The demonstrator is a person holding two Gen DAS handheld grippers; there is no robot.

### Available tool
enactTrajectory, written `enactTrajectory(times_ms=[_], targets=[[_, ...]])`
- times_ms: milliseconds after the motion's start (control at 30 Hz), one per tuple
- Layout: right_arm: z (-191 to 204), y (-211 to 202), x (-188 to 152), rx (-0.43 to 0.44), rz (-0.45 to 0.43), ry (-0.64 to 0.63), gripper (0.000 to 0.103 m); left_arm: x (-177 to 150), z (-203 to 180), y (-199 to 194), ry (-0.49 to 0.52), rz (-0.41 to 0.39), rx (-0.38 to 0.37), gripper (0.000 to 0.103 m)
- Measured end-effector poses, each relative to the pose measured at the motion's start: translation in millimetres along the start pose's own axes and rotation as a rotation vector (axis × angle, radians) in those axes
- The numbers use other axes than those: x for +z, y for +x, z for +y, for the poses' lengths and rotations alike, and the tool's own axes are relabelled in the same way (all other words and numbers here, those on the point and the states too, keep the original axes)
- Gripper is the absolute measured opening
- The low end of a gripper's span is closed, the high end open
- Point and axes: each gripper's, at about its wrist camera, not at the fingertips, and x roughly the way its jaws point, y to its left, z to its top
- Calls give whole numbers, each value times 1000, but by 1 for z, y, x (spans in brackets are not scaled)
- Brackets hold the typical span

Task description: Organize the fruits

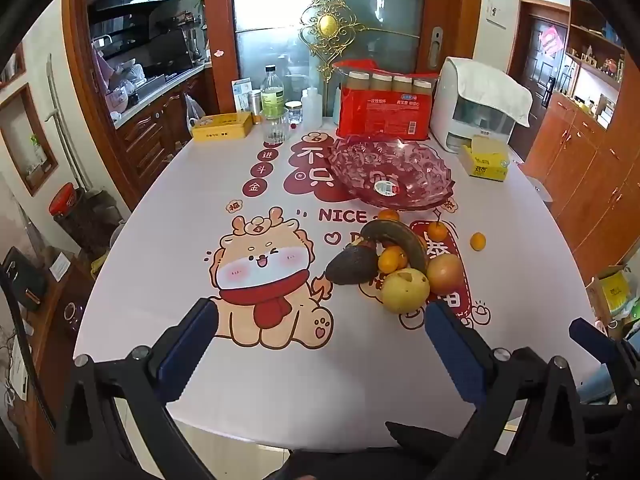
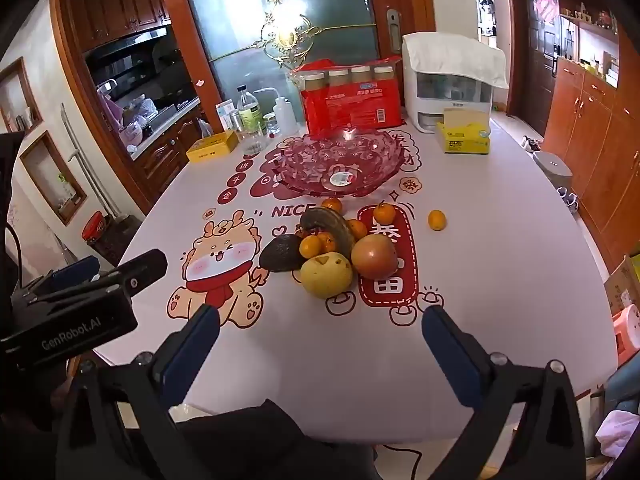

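Right gripper (image 2: 320,344), jaws apart, nothing held: pear (image 2: 326,274) is being faced at 12 o'clock, nearer than left gripper (image 1: 320,340), also apart; bowl (image 2: 384,176) beyond.

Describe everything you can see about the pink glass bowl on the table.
The pink glass bowl is wide, shallow and see-through, with a faceted pattern, a scalloped rim and a round sticker inside. It sits upright and empty on the printed tablecloth, behind the fruit pile and before the red package. Neither gripper touches it.
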Motion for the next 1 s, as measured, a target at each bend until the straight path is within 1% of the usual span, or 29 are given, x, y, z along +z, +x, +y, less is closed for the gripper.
enactTrajectory(times_ms=[100,167,633,900,1000], targets=[[0,1,0,-12,-2,-1,102,0,0,0,8,6,13,102],[2,3,1,-22,13,-12,102,0,0,0,8,4,14,102],[5,5,1,-11,16,-11,101,0,-1,0,6,8,10,102],[16,9,1,-35,28,-18,102,-2,12,5,1,25,-3,102],[15,9,0,-38,36,-11,102,-2,13,6,1,22,6,102]])
